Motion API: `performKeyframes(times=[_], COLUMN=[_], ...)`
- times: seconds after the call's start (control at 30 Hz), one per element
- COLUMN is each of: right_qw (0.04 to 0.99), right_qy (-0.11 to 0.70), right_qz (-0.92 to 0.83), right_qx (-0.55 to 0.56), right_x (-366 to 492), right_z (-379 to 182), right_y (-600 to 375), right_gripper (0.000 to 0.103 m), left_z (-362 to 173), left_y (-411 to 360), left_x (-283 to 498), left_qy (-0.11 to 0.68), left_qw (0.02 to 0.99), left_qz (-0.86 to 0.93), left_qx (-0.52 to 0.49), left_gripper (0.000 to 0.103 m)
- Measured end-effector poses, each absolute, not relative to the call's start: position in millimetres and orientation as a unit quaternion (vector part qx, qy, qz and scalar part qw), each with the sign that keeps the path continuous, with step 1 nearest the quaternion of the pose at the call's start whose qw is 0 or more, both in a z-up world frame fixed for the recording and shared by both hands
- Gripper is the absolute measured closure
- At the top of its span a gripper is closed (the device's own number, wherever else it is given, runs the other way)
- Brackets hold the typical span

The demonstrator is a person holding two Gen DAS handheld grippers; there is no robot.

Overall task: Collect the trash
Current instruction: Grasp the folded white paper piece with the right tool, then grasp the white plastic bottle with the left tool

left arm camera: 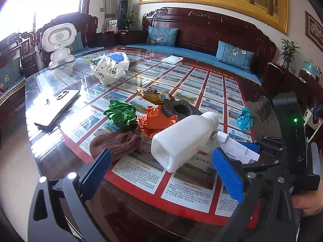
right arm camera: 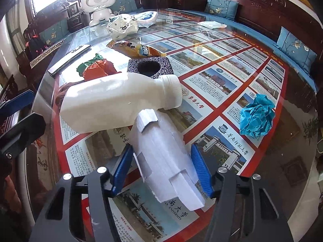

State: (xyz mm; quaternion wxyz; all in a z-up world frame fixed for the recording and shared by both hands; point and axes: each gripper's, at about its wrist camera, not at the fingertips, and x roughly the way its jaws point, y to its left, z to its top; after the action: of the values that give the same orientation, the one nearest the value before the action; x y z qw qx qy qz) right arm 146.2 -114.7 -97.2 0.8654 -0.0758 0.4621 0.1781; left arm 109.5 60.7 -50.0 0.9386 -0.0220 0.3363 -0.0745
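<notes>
A white plastic bottle (left arm camera: 182, 139) lies on its side on the glass table; it also shows in the right wrist view (right arm camera: 117, 100). A flattened white paper carton (right arm camera: 165, 157) lies next to it, between the fingers of my right gripper (right arm camera: 161, 169), which is open around it. The carton shows in the left wrist view too (left arm camera: 236, 147). My left gripper (left arm camera: 161, 167) is open and empty, just short of the bottle's base. Behind lie orange paper (left arm camera: 155, 121), green paper (left arm camera: 121, 114), a brown knit piece (left arm camera: 117, 141), black foam (left arm camera: 177, 109), a snack wrapper (left arm camera: 155, 95) and blue paper (right arm camera: 256, 119).
A white plastic bag (left arm camera: 109, 70) sits further back on the table, near a white toy robot (left arm camera: 60, 42). A flat white device (left arm camera: 58, 104) lies at the left. Wooden sofas with blue cushions (left arm camera: 234, 54) ring the table (left arm camera: 214, 84).
</notes>
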Motion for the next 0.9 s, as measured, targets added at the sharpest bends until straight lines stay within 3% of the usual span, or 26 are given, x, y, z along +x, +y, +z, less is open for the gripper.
performKeyframes(times=[0.07,0.27,0.9], right_qw=[0.866,0.866,0.881], right_qy=[0.462,0.456,0.437], right_qz=[0.177,0.192,0.178], right_qx=[-0.069,-0.067,-0.030], right_x=[146,141,125], right_z=[-96,-96,-69], right_y=[-118,-119,-158], right_gripper=[0.057,0.061,0.064], left_z=[-50,-55,-56], left_y=[58,54,26], left_x=[111,121,153], left_qy=[0.335,0.342,0.342], left_qw=[0.938,0.936,0.925], left_qz=[-0.080,-0.082,-0.166], left_qx=[-0.021,-0.015,0.026], left_gripper=[0.004,0.004,0.004])
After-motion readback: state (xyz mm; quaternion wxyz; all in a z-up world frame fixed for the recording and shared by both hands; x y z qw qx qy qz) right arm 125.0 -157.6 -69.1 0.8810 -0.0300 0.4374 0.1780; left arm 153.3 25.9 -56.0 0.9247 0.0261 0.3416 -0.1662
